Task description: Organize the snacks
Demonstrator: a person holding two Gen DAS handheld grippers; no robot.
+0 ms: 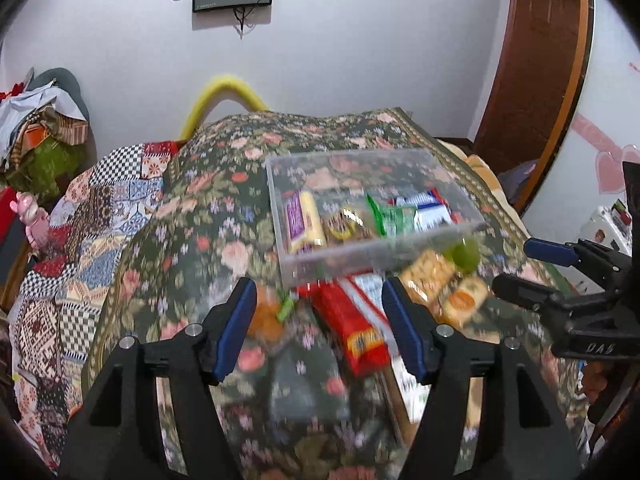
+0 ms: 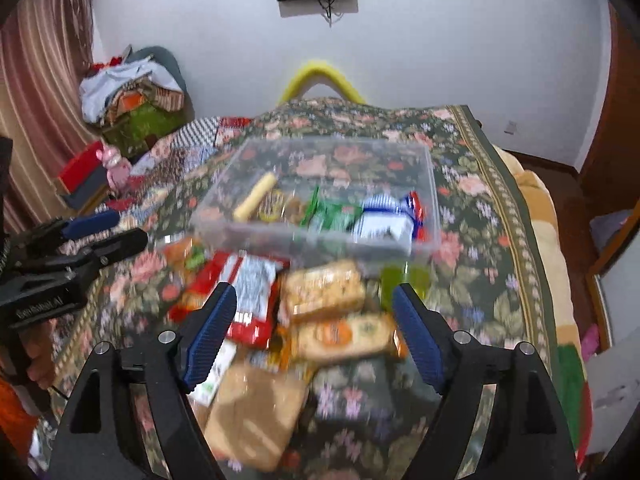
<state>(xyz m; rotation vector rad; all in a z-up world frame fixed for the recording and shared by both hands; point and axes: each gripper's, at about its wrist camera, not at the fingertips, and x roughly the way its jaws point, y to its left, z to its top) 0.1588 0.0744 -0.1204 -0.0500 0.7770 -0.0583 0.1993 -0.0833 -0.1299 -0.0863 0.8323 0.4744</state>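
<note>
A clear plastic box (image 1: 408, 246) (image 2: 430, 176) sits on a floral bedspread and holds several snack packs: a yellow one, green ones, blue-white ones. Loose snacks lie in front of it: a red pack (image 1: 352, 324) (image 2: 250, 296), two tan biscuit packs (image 2: 324, 290) (image 2: 348, 334), a brown pack (image 2: 256, 412), a green cup (image 1: 464, 254) (image 2: 404, 280) and an orange snack (image 1: 266, 316). My left gripper (image 1: 320, 300) is open and empty above the red pack. My right gripper (image 2: 314, 304) is open and empty above the biscuit packs; it also shows in the left wrist view (image 1: 520, 268).
The floral bedspread (image 1: 208, 216) (image 2: 480, 208) covers the bed. A patchwork quilt (image 1: 92, 216) lies at the left. Piled clothes (image 2: 128, 88) and a pink toy (image 2: 116, 166) sit at the far left. A wooden door (image 1: 532, 64) stands at the right.
</note>
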